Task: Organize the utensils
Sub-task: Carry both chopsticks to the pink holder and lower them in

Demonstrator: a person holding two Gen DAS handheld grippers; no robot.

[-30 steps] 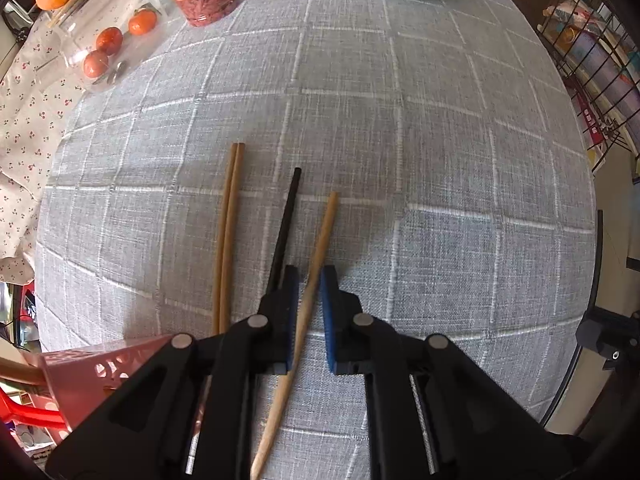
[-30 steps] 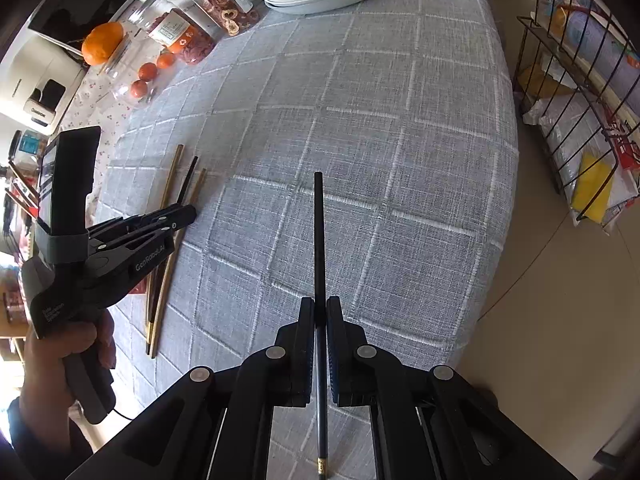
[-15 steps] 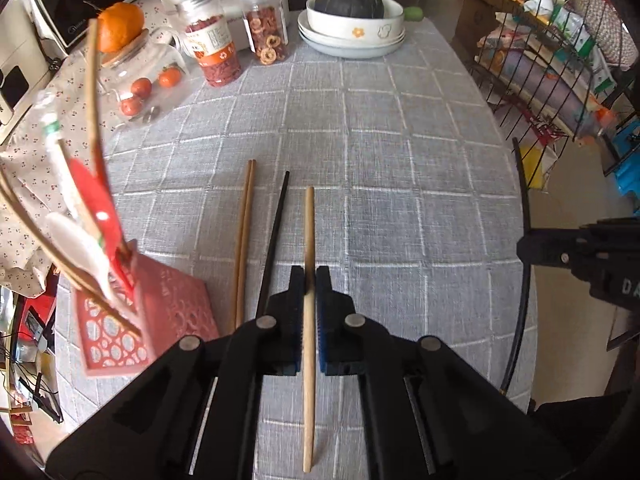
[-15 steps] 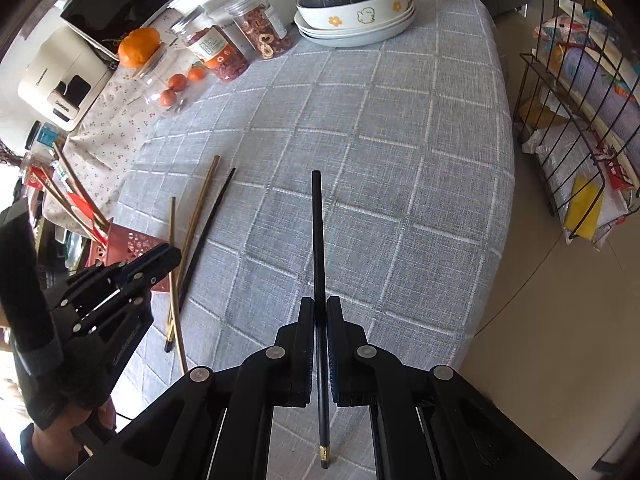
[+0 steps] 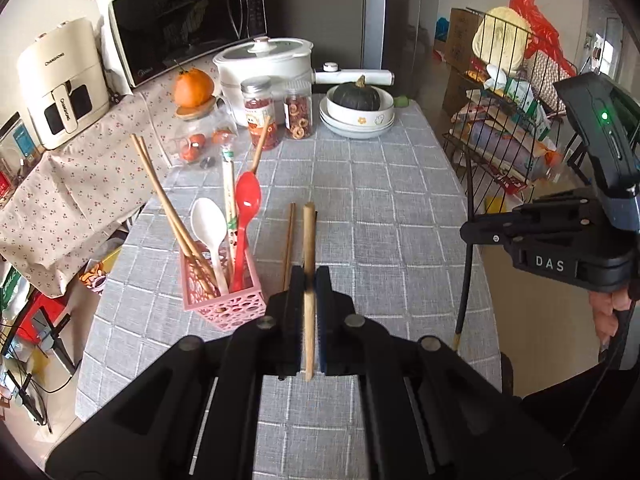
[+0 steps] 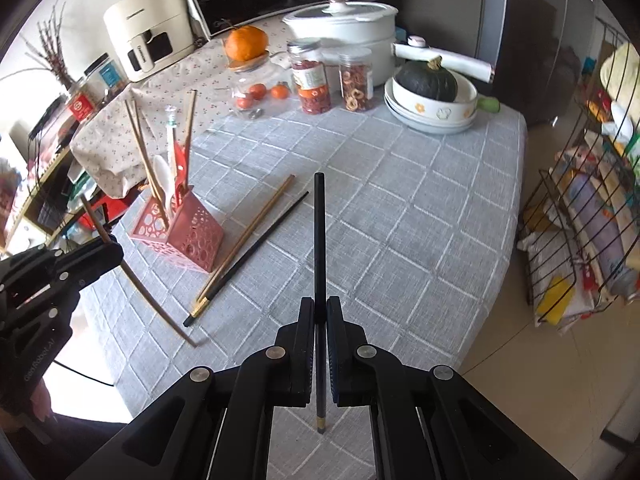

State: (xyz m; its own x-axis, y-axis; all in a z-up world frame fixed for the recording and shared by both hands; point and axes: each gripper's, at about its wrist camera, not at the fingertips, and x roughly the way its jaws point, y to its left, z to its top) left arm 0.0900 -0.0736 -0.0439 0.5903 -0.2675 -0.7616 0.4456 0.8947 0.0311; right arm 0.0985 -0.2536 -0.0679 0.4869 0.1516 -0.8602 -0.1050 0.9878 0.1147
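Observation:
My left gripper is shut on a wooden chopstick and holds it in the air above the grey checked table. A pink perforated utensil holder stands just to its left, with a white spoon, a red spoon and wooden chopsticks in it. My right gripper is shut on a black chopstick, held level above the table's right side. A pair of wooden chopsticks and a black chopstick lie on the cloth beside the holder.
At the table's far end stand two jars, a stack of bowls with a dark squash, a white pot and a glass jar with an orange on it. A wire rack stands on the floor at the right.
My left gripper closed on the wooden chopstick, lifted it off the cloth and tilted up. My right gripper also rose and tilted up with its black chopstick.

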